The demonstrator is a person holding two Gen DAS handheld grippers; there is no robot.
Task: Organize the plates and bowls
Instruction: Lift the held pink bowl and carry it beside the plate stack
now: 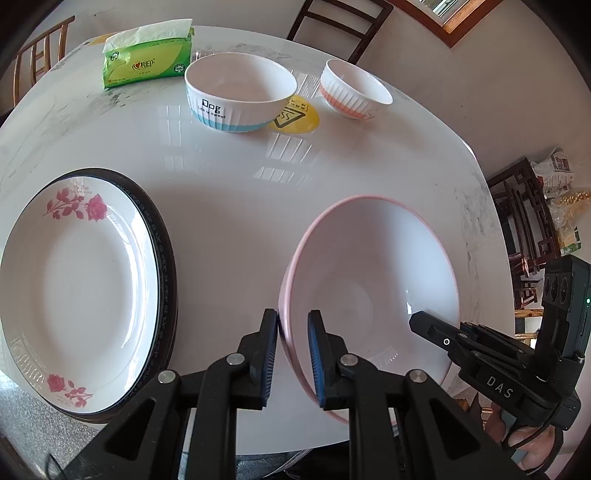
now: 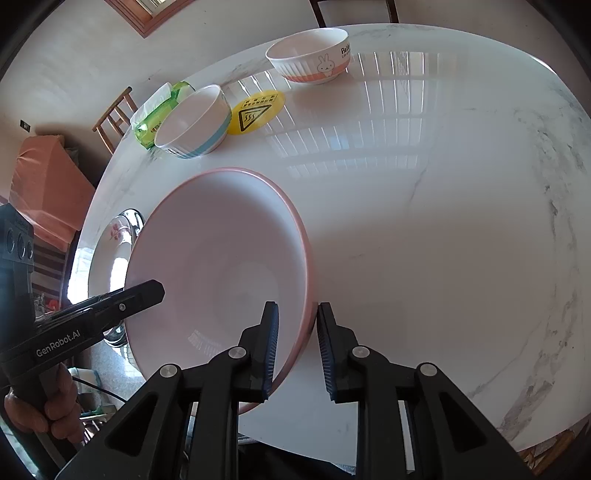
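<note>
A large pink-rimmed bowl point(image 1: 373, 280) sits near the table's front edge; it also shows in the right wrist view point(image 2: 218, 266). My left gripper point(image 1: 292, 360) straddles its left rim, jaws around the rim with small gaps. My right gripper point(image 2: 297, 354) straddles its right rim the same way. A rose-patterned plate point(image 1: 74, 288) lies on a dark-rimmed plate point(image 1: 166, 258) to the left. A blue-banded bowl point(image 1: 240, 96) and an orange-banded bowl point(image 1: 351, 90) stand at the back.
A green tissue pack point(image 1: 147, 59) lies at the back left. A yellow round sticker point(image 1: 295, 118) sits between the two small bowls. Chairs point(image 1: 340, 22) stand around the white marble table point(image 1: 229, 177).
</note>
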